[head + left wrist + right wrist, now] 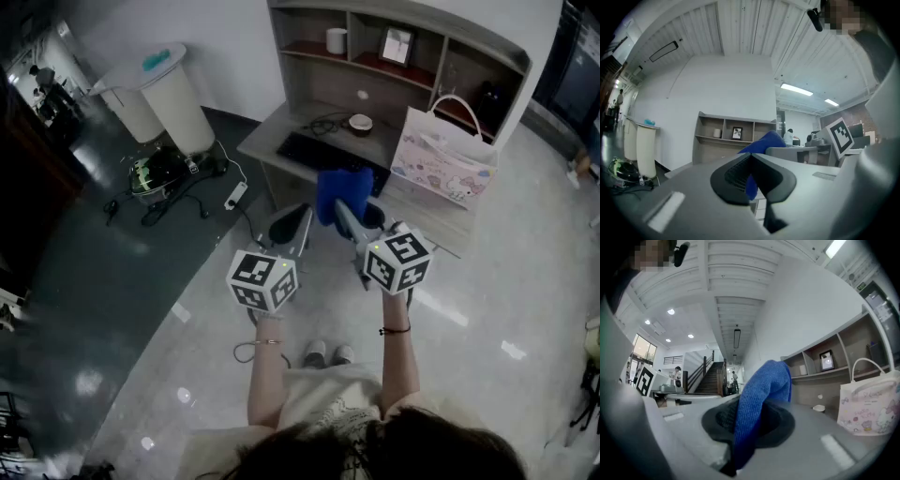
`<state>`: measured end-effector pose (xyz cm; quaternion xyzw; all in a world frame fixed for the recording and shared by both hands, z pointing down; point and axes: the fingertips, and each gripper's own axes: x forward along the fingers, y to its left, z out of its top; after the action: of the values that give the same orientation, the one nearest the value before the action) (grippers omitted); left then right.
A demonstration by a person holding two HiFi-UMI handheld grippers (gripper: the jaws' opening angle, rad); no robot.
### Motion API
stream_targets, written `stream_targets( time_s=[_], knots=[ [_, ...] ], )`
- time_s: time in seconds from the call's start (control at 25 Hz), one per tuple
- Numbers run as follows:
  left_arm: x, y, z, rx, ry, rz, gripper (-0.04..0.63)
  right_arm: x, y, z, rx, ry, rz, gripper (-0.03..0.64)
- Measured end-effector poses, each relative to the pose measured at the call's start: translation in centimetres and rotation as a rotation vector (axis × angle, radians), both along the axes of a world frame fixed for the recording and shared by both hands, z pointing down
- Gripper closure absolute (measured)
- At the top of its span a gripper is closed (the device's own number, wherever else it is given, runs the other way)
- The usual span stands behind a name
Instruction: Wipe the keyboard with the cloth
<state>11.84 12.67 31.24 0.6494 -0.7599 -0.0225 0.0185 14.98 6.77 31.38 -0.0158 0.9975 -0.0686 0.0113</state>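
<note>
Cloth (761, 380) in right tongs (752, 422), left tongs (751, 165) closed

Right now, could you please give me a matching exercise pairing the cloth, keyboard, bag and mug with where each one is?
Things:
1 cloth
2 keyboard
3 bag
4 mug

Places:
A on the shelf
B in the right tongs
C flat on the desk
D standing at the desk's right end

Pairs: 1-B, 2-C, 3-D, 4-A.
</note>
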Motion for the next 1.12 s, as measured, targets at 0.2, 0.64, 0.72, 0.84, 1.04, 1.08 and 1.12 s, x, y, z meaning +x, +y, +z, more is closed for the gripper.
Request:
stream_targets(
  time_s=[0.2,0.64,0.72,0.84,1.04,1.08,1.12],
  knots=[
    [0.2,-0.1,-0.2,0.008,0.004,0.001,0.591,0.2,-0.1,-0.2,0.005,-0.001,-0.002,0.557],
    [1.2,-1.5,-0.3,0.017,0.010,-0.005,0.591,1.2,-1.5,-0.4,0.013,-0.001,-0.008,0.557],
    [1.7,-2.0,-0.1,0.015,0.013,-0.006,0.591,1.7,-2.1,-0.3,0.010,0.000,-0.008,0.557],
    [2.7,-2.6,0.2,0.014,0.012,-0.006,0.591,2.6,-3.1,0.0,0.002,0.002,0.003,0.558],
    [3.4,-3.6,1.0,0.013,0.026,-0.012,0.591,3.5,-4.5,0.7,-0.005,0.015,0.008,0.558],
    [3.4,-3.9,1.0,0.013,0.030,-0.011,0.591,3.6,-4.8,0.7,-0.006,0.016,0.010,0.557],
    [3.5,-4.3,1.0,0.013,0.032,-0.008,0.591,3.7,-5.1,0.7,-0.006,0.016,0.011,0.557]
  ],
)
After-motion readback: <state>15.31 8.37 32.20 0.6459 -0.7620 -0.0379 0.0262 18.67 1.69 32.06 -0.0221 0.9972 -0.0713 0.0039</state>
